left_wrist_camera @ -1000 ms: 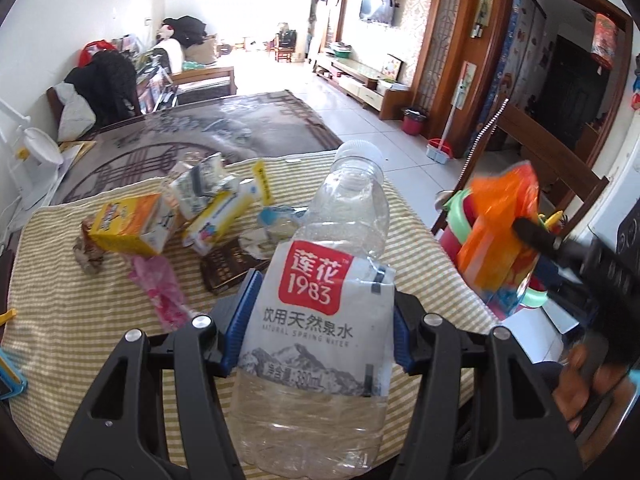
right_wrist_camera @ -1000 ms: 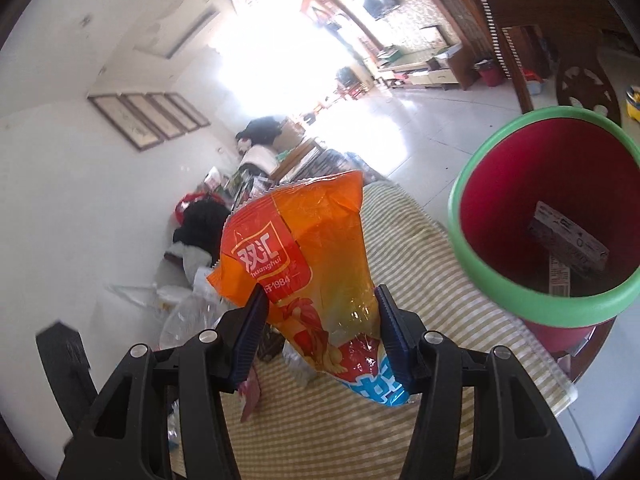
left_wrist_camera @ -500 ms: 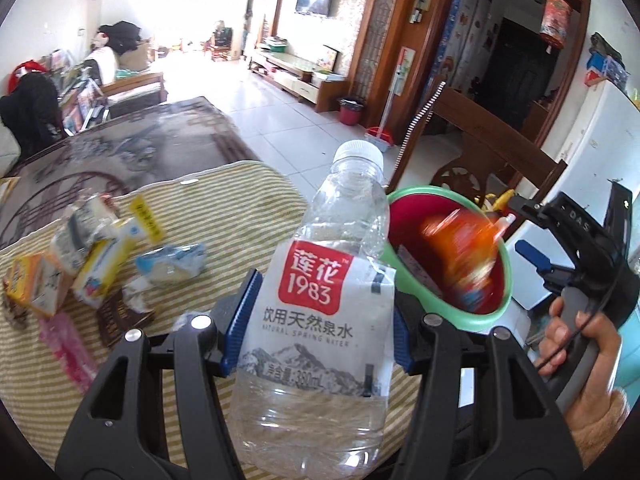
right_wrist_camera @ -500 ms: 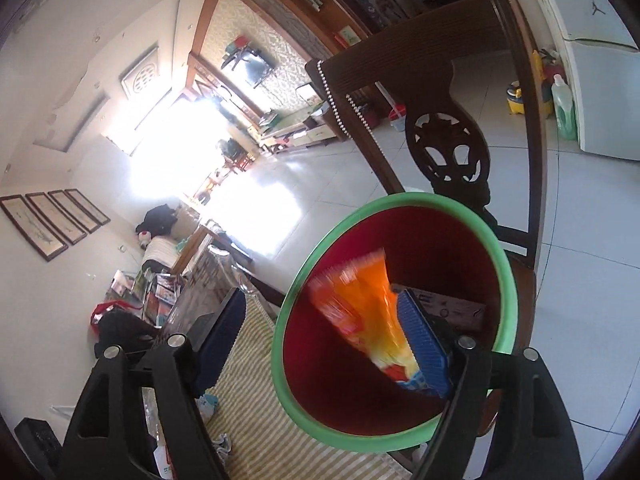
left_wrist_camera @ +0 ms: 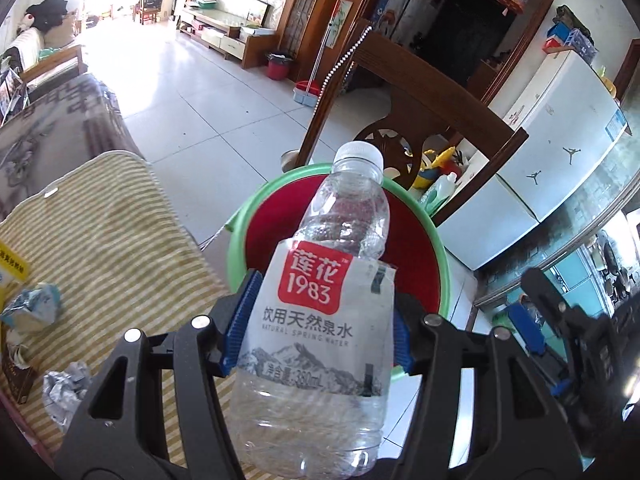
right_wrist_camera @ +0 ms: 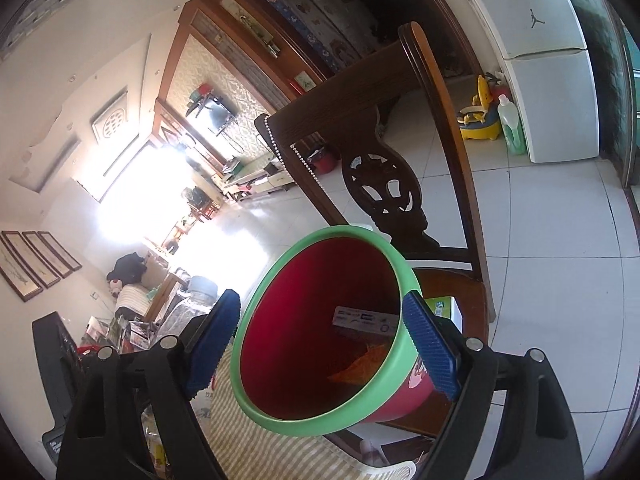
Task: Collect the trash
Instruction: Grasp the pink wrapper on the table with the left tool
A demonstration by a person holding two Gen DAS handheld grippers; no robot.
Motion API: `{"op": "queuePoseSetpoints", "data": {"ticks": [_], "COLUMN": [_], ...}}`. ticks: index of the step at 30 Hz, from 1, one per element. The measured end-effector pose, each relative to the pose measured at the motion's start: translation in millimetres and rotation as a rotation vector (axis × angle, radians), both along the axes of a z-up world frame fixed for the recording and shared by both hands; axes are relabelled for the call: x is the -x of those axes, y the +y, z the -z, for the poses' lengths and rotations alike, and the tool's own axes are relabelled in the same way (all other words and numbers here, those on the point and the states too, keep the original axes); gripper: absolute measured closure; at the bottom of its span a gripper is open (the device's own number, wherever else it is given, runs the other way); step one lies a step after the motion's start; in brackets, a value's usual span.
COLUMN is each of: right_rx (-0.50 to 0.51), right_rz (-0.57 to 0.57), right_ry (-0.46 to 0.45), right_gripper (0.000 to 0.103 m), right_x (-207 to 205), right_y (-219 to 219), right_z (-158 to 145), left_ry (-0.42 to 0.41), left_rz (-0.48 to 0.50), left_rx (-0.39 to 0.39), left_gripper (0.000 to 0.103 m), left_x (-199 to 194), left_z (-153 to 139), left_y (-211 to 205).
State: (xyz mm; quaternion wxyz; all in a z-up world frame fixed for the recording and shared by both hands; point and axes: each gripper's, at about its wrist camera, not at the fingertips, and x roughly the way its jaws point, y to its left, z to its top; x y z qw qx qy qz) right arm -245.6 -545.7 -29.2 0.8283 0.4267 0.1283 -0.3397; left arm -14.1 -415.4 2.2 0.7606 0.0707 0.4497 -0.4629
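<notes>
My left gripper [left_wrist_camera: 320, 320] is shut on a clear plastic water bottle [left_wrist_camera: 320, 320] with a red and white label, held over the red bin with a green rim [left_wrist_camera: 236, 236]. My right gripper [right_wrist_camera: 324, 344] is open and empty, its blue pads either side of the bin's mouth [right_wrist_camera: 320, 426]. Inside the bin lie an orange snack bag [right_wrist_camera: 360, 366] and a white carton [right_wrist_camera: 366, 318]. The right gripper also shows at the right edge of the left wrist view [left_wrist_camera: 536, 320].
The bin stands on a dark wooden chair [right_wrist_camera: 440, 168] beside the table with a striped yellow cloth [left_wrist_camera: 100, 220]. Crumpled wrappers [left_wrist_camera: 30, 308] and foil [left_wrist_camera: 64, 388] lie on the cloth at the left. A white fridge [right_wrist_camera: 552, 72] stands behind.
The right gripper opened and dropped the orange snack bag into the bin. The left gripper carried the bottle right, from over the table to over the bin.
</notes>
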Motion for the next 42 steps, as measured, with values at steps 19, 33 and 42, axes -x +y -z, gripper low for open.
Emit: {"op": "queuePoseSetpoints", "data": {"ticks": [19,33,42], "right_rx": [0.091,0.172,0.201], "right_rz": [-0.168,-0.474,-0.597], "right_ry": [0.032,0.138,0.200], "right_gripper": [0.022,0.022,0.022], "right_x": [-48,-120,-138], "right_y": [48,143,183], "right_z": [-17,-17,-6], "left_ry": [-0.177,0.148,0.196], "left_rz": [-0.200,-0.885,-0.952], "left_rx": [0.040,-0.024,-0.123], "left_gripper": [0.030,0.030,0.031], "left_x": [25,-51,-97], "left_z": [-9,75,102], "left_y": [162,355,353]}}
